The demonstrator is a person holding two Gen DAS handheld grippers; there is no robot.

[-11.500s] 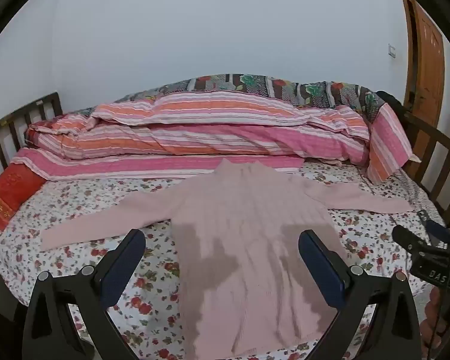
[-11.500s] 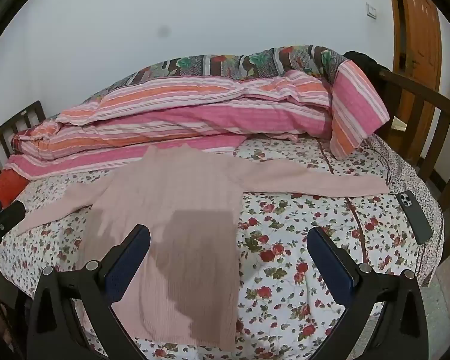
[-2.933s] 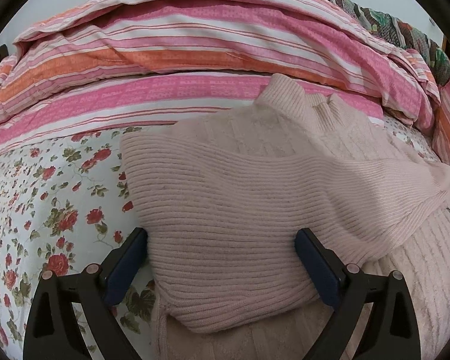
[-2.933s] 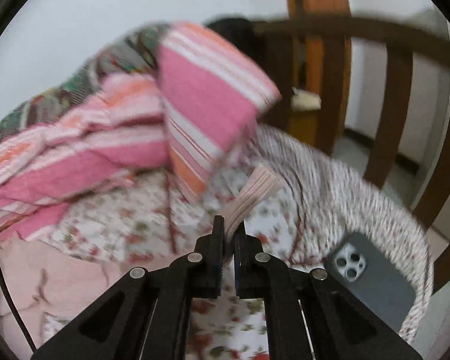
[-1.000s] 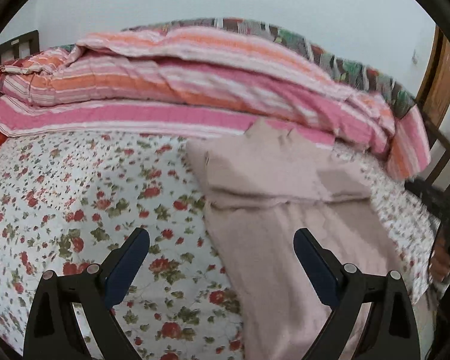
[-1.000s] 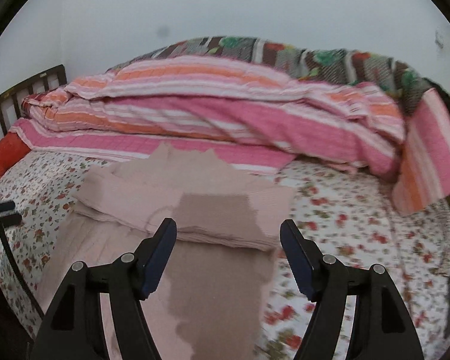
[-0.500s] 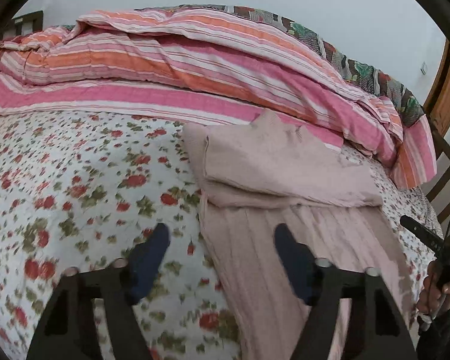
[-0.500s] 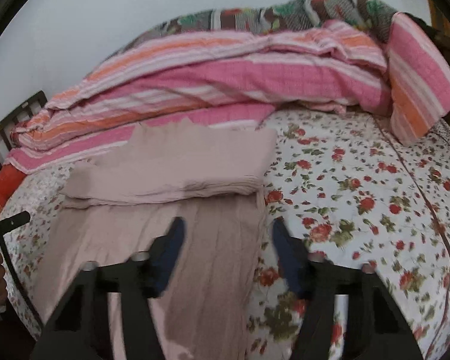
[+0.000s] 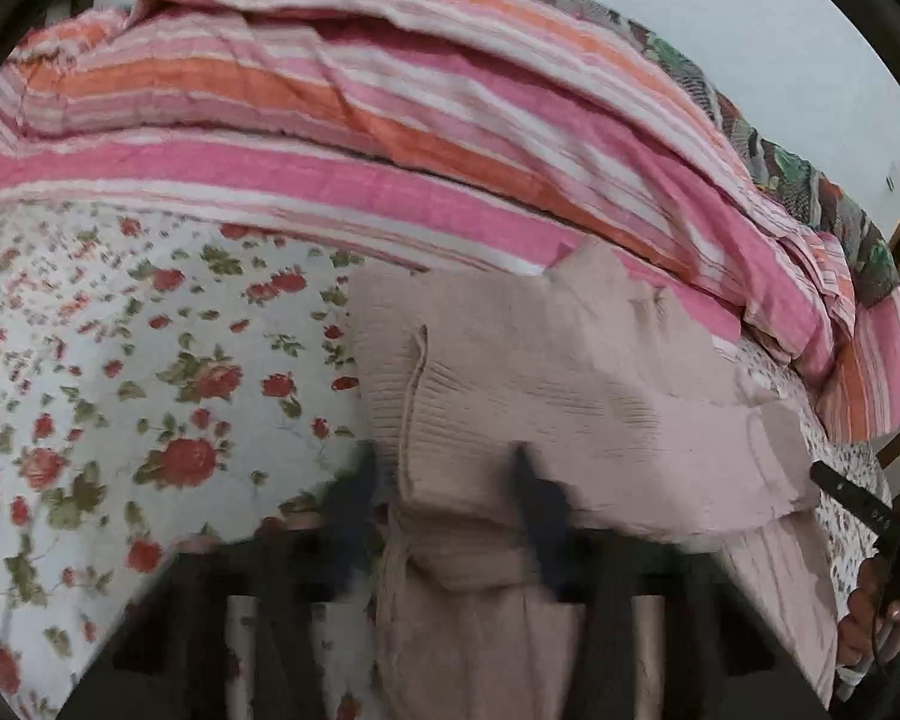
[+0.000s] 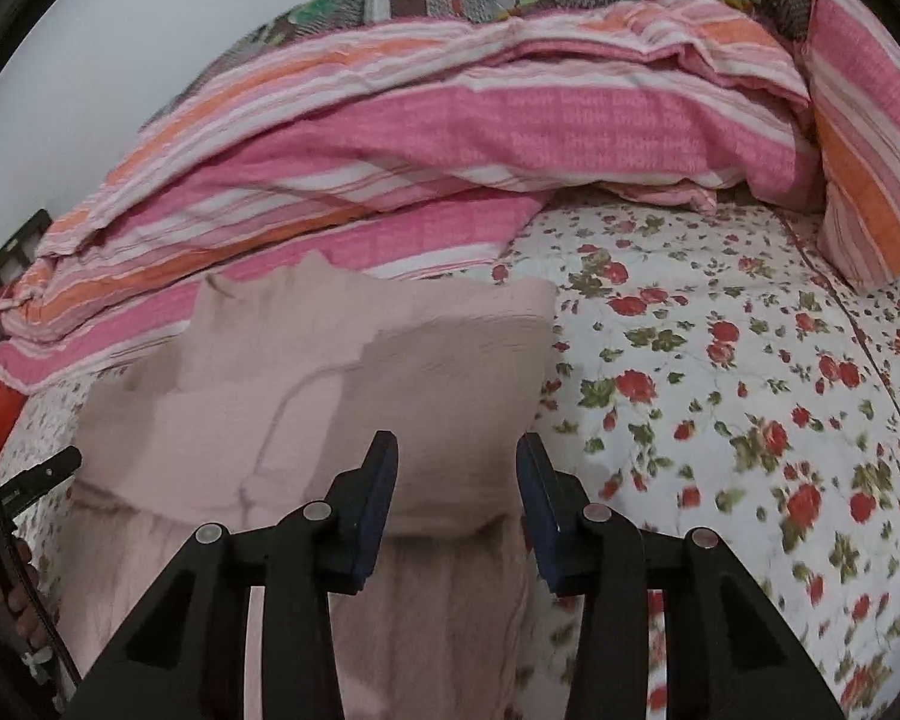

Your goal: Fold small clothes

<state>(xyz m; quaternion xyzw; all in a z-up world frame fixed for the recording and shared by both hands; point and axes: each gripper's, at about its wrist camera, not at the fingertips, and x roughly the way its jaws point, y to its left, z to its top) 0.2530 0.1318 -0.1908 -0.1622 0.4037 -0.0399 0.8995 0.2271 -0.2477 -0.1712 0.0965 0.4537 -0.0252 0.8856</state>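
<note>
Left wrist cam — left gripper (image 9: pixel 444 498) jaws just been closing, straddling folded pale-pink ribbed knit sweater (image 9: pixel 570 396) edge, no firm pinch yet; right gripper (image 10: pixel 457 480) same, part-open — risk: grabs top layer only, fold slips.

Floral-sheeted bed (image 10: pixel 720 372) under folded pink sweater (image 10: pixel 342 396) and striped quilt (image 10: pixel 450 120).

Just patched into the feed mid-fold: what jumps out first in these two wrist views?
The pink knit sweater dominates, lying on the floral bedsheet with its upper part folded into a thick band across the body. Both grippers are down at that band's near edge: the left gripper at its left corner, the right gripper at its right corner, jaws just closing around the fabric. Behind, a striped pink and orange quilt is piled along the wall.
</note>
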